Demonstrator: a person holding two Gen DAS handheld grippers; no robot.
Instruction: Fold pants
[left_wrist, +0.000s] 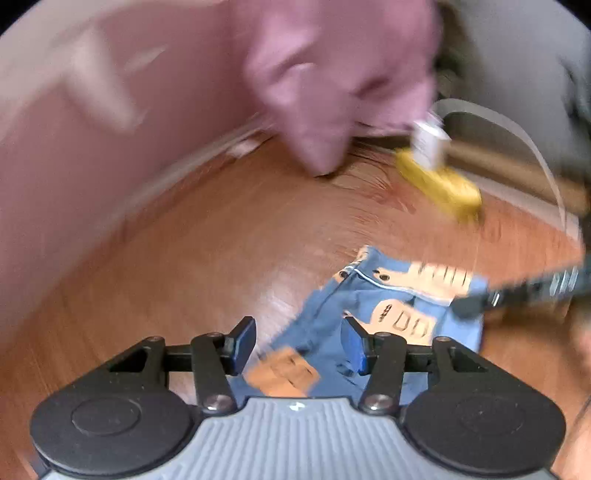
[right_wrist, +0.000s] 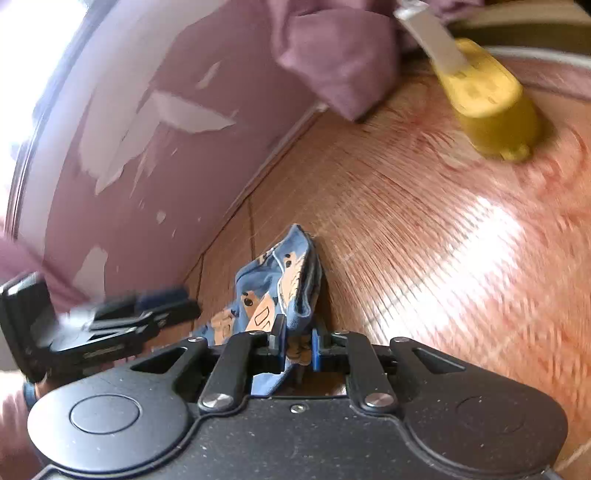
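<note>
On glossy wood floor (right_wrist: 424, 229) beside peeling mauve wall (right_wrist: 122, 155): blue pants (right_wrist: 280, 280), clenched in right gripper (right_wrist: 295, 350). Left gripper (left_wrist: 297, 345) released, near pants. Far right, yellow brush (right_wrist: 487, 99).

Wooden floor (right_wrist: 424, 240): bare across the middle and right, open to passage. Obstacles: pink wall (right_wrist: 147, 147) closing the left side; mauve cloth (right_wrist: 332, 55) hanging at the far corner; yellow brush (right_wrist: 487, 99) on the far floor; blue patterned pants (left_wrist: 369, 314) bunched near.
</note>
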